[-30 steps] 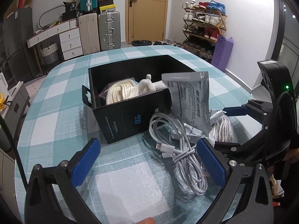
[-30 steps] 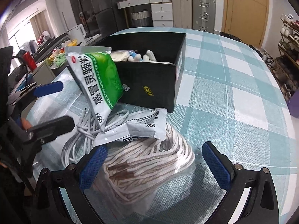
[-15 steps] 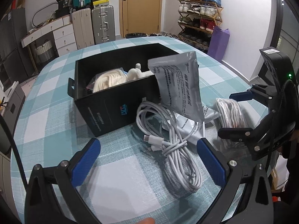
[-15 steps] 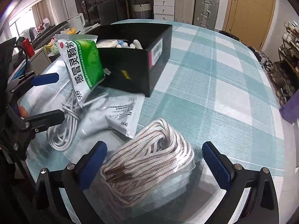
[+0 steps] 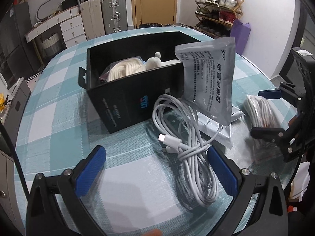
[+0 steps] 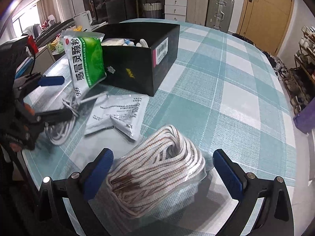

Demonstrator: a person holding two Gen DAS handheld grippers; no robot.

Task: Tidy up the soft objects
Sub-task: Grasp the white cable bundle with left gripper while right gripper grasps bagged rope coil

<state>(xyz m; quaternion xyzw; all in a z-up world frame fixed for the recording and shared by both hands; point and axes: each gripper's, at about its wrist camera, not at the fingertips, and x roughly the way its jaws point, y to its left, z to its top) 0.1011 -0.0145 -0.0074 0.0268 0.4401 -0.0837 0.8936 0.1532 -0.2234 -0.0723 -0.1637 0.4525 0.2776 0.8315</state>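
A: What does the left wrist view show?
B: The left tool point(image 5: 155, 170) is spread wide over the checked counter point(image 5: 59, 122), the white cable point(image 5: 189, 147) against its right pad. A black box point(image 5: 126, 90) sits beyond, a medicine pouch point(image 5: 210, 80) leaning on it.
A: And the right wrist view?
B: The right tool point(image 6: 163, 172) gapes wide around the bagged striped laces point(image 6: 155, 169), gripping nothing.

Sitting on the checked table point(image 5: 59, 122) are one black box point(image 5: 126, 106), one coiled white cable point(image 5: 189, 143), three medicine sachets, one propped upright point(image 5: 208, 78) at centre and two lying flat point(image 6: 118, 114), and one bagged bundle of striped laces point(image 6: 157, 173) at lower centre. Two suitcases point(image 5: 102, 15) are standing at upper left.
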